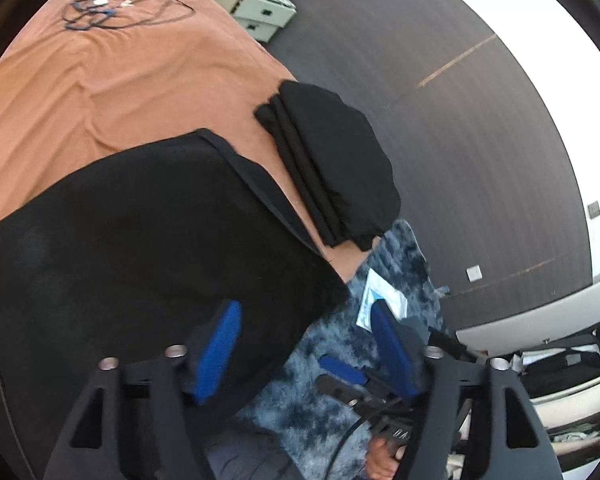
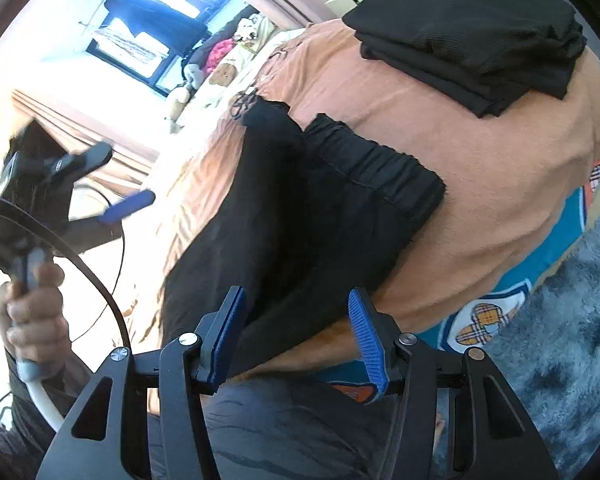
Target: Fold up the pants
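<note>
Over the black pants (image 2: 300, 216) on the bed, left tongs (image 1: 306, 346) gape empty while right tongs (image 2: 298, 334) straddle their hem, unclenched.

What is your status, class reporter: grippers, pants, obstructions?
Left gripper open, empty. Right gripper open astride the black pants, pads not pressing. Folded black stack sits apart on the bed. Nothing blocking.

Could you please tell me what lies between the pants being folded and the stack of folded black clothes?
Only bare orange bedsheet separates the pants from the folded stack, clearest in the right wrist view.
</note>
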A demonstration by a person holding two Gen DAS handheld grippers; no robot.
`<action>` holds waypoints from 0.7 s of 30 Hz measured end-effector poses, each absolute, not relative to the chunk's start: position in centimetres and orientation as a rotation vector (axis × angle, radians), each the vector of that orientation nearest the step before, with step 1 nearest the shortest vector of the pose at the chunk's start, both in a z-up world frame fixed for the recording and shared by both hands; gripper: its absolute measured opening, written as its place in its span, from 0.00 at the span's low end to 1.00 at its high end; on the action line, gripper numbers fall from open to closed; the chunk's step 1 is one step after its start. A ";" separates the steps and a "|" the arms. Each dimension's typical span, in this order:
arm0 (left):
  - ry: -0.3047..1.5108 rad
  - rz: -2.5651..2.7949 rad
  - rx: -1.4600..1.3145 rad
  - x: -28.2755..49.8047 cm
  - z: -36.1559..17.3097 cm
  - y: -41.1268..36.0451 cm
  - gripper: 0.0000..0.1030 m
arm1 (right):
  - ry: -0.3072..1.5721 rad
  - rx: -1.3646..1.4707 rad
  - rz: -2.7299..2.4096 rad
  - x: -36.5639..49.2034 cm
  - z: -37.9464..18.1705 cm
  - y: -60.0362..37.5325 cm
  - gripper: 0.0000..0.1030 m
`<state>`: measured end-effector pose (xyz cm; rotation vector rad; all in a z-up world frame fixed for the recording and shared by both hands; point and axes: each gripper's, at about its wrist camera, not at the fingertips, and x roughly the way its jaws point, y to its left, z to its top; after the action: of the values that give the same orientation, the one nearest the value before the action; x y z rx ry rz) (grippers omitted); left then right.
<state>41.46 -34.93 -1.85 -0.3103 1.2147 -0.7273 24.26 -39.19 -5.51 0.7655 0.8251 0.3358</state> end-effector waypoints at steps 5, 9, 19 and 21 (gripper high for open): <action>1.179 -0.619 -0.312 41.3 -1.2 -29.3 0.71 | 0.796 0.792 0.377 25.2 -5.1 -39.7 0.57; 1.156 -0.488 -0.308 40.7 -1.0 -23.1 0.71 | 0.796 0.830 0.364 26.2 -6.0 -40.8 0.57; 1.121 -0.257 -0.389 38.4 -2.7 -9.2 0.71 | 0.797 1.008 0.381 28.5 -9.0 -43.0 0.57; 1.125 -0.223 -0.423 37.8 -3.6 -7.1 0.71 | 0.804 1.013 0.371 28.9 -9.7 -43.3 0.57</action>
<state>37.78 -7.10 -3.57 -0.4230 1.1251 -0.2227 28.91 -43.27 -9.73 1.0127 0.8043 0.3712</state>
